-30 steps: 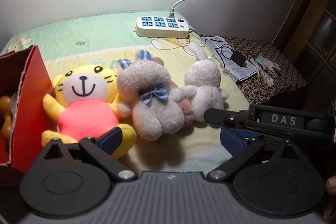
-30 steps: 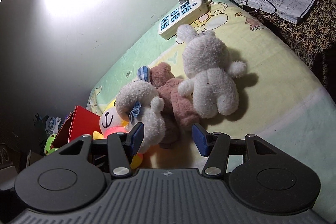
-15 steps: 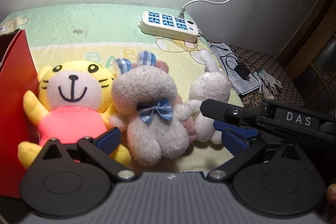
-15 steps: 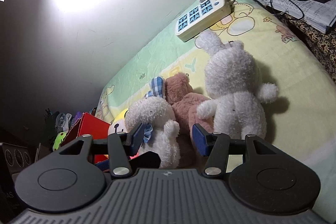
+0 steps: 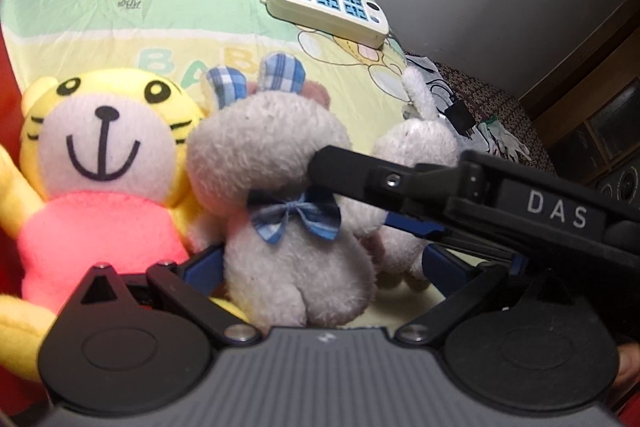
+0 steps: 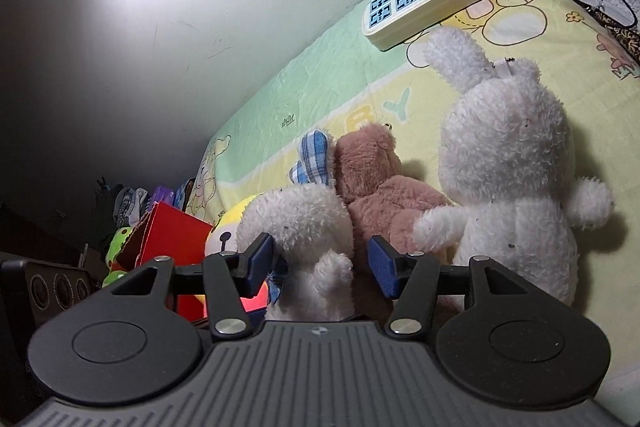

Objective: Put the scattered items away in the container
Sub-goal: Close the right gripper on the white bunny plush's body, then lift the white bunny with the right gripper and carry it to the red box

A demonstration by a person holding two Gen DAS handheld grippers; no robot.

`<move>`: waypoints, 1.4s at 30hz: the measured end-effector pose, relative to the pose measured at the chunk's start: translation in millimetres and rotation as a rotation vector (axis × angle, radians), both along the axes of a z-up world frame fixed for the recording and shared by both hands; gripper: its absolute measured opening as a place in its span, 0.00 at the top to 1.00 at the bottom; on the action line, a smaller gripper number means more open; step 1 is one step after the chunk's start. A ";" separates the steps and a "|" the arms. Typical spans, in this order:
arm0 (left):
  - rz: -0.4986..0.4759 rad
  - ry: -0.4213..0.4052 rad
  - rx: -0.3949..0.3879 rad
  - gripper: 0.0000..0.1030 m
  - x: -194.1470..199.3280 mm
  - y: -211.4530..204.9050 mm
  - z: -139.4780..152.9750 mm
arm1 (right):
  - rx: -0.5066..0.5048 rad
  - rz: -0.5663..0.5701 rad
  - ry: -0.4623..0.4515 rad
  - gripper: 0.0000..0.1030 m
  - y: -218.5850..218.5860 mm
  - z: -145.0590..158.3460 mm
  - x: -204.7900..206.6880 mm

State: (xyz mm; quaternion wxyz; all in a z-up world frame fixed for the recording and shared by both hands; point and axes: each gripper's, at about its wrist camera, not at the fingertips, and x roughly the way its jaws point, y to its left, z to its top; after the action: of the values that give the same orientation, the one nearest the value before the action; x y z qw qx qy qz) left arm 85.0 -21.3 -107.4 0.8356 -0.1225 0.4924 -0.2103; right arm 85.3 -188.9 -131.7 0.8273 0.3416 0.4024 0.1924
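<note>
On the bed [image 6: 540, 39], the white bow-tie plush [image 5: 288, 227] was bracketed, ungripped, by both open tools: left tool [image 5: 320, 263]; right tool [image 6: 320, 263], opening.

Left gripper [image 5: 320, 263], seen along its own fingers, tilted steeply downward: the two blue-padded fingers [image 5: 204, 263] stand wide apart at about 8 and 4 o'clock of centre, pressing on nothing. Right gripper [image 5: 356, 175], in the left wrist view, enters from 3 o'clock as a black arm reaching toward centre; a fingertip of the person's hand [image 5: 628, 367] shows at the 4 o'clock edge. Right gripper [image 6: 320, 263], own view, angled moderately downward: blue pads [image 6: 382, 271] partly spread and opening, the left-hand pad possibly brushing plush, the other clear.
</note>
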 end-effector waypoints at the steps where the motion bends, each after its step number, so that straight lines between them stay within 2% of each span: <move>1: 0.001 0.002 -0.001 0.01 0.9 0.4 -1.5 | 0.002 0.011 0.004 0.44 0.4 -1.3 1.0; 5: -0.020 0.042 0.002 0.01 6.9 1.9 -9.0 | 0.017 0.054 0.012 0.47 1.9 -4.0 5.1; 8: -0.027 0.048 0.012 0.01 8.2 1.3 -10.4 | 0.045 0.073 0.020 0.57 -0.5 -5.6 6.7; 11: -0.051 0.072 0.033 0.01 12.8 -2.0 -10.4 | 0.067 0.080 0.032 0.62 -3.4 -6.5 6.3; 15: -0.051 0.030 0.040 0.02 6.5 -3.0 -7.4 | 0.051 0.095 0.027 0.66 -1.9 -2.1 1.6; 17: -0.054 0.018 0.041 0.06 2.6 -2.5 -4.4 | 0.043 0.101 0.021 0.67 -1.9 1.1 -2.5; 21: -0.055 0.009 0.057 0.20 -2.8 0.0 0.8 | 0.023 0.117 0.009 0.68 1.5 8.8 -11.0; 25: -0.053 0.001 0.041 0.20 -12.8 3.6 5.8 | 0.021 0.119 -0.002 0.68 3.0 17.0 -21.4; 34: -0.097 -0.084 0.064 0.20 -51.8 0.0 30.0 | 0.009 0.107 -0.030 0.68 6.7 33.8 -49.2; 42: -0.112 -0.118 0.031 0.20 -81.8 8.4 46.4 | -0.005 0.096 -0.075 0.68 12.6 50.0 -80.8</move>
State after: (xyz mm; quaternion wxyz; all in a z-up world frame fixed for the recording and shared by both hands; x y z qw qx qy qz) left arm 3.1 -12.8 -61.0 0.8520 -0.0695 0.4515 -0.2559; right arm 4.5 -176.2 -81.7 0.8325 0.3123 0.3874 0.2438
